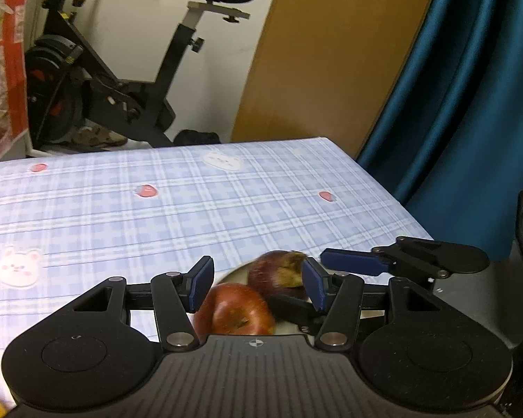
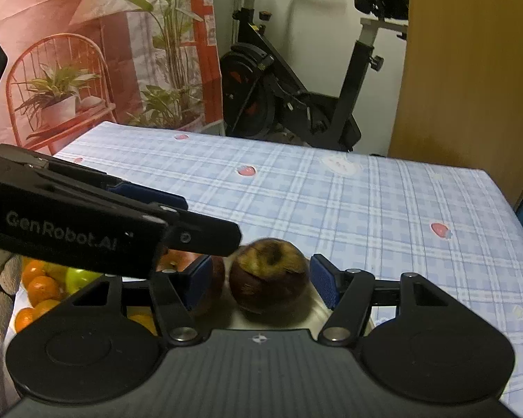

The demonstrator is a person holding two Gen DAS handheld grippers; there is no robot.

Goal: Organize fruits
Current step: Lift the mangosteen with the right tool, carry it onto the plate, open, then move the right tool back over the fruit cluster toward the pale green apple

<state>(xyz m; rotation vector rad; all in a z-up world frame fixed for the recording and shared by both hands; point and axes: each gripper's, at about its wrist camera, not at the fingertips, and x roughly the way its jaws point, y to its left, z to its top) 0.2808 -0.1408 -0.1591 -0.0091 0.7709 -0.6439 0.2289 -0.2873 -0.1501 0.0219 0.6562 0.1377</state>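
Exercise bike [image 1: 122, 69] beside blue curtain [image 1: 453, 87]

A table spread with a blue-and-white plaid cloth [image 2: 331, 209] printed with strawberries and white bears carries a pale plate [image 1: 233, 273] near its front edge, while oranges and a green fruit [image 2: 40, 289] lie heaped at its left side.

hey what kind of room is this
Probably a room in a home: a black exercise bike stands by the wall, a blue drape hangs nearby, and a blue checked cartoon-print tablecloth covers the table.
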